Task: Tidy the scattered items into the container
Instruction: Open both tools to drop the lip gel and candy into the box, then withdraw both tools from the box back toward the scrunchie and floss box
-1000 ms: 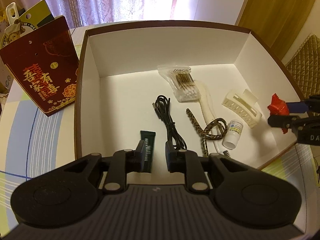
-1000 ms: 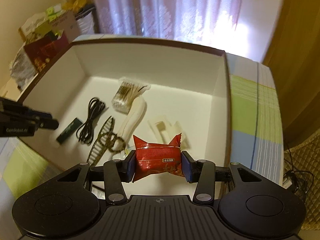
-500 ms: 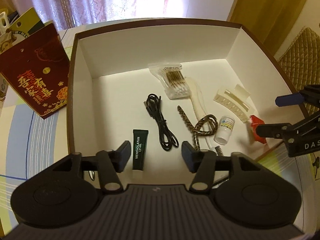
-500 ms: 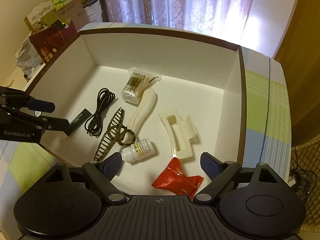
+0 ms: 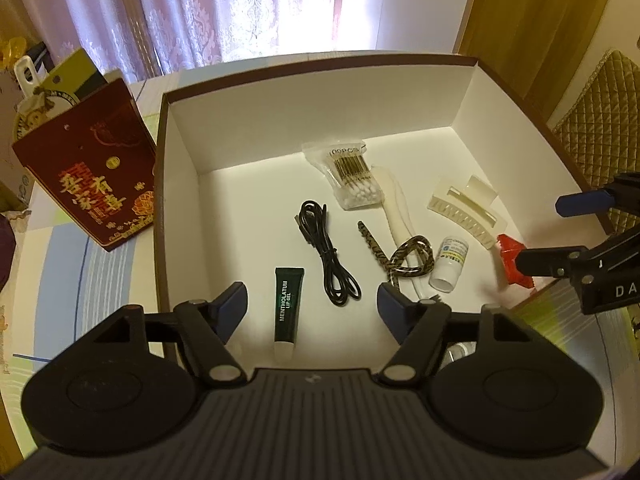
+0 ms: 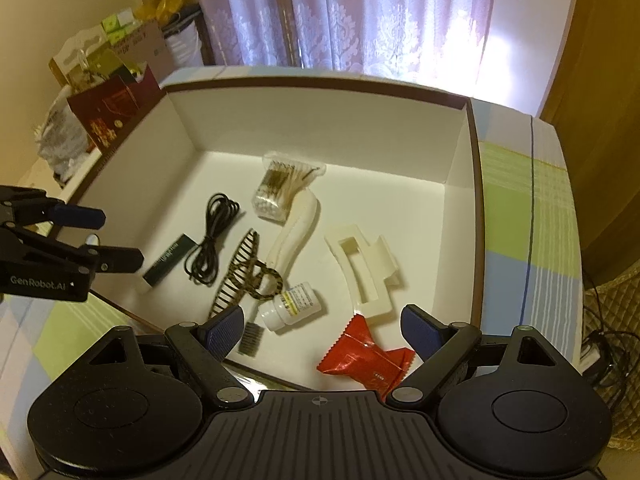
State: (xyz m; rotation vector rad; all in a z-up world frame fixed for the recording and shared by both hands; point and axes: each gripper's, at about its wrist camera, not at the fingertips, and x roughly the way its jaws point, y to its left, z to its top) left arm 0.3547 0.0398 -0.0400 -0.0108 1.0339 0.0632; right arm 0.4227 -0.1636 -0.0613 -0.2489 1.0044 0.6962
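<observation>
**both grippers empty over the box, items lying inside**

the left gripper [image 5: 310, 308] is held w/ jaws wide apart, nothing between them, above the near edge of the box [image 5: 320, 128]. the right gripper [image 6: 322, 326] is likewise spread and empty, at the box's near right corner.

the lip gel tube [image 5: 289, 304] is seen flat on the box floor, just beside the black cable [image 5: 326, 256]; "mentholatum lip gel" can be read on it. likely light, soft-walled, a bit slick; best taken across the mid body, not the cap.

the red snack packet [image 6: 366, 358] lies by the near wall, next to the cream hair claw [image 6: 362, 270]. judged v. light and crinkly, prob. crushable; a crimped end would be the safer hold.

the cotton swab bag [image 5: 352, 178] is marked "100pcs". the small white bottle [image 6: 292, 306] has a label, too small to read. "genrobot.ai" is printed on the left gripper's side in the right wrist view.
</observation>
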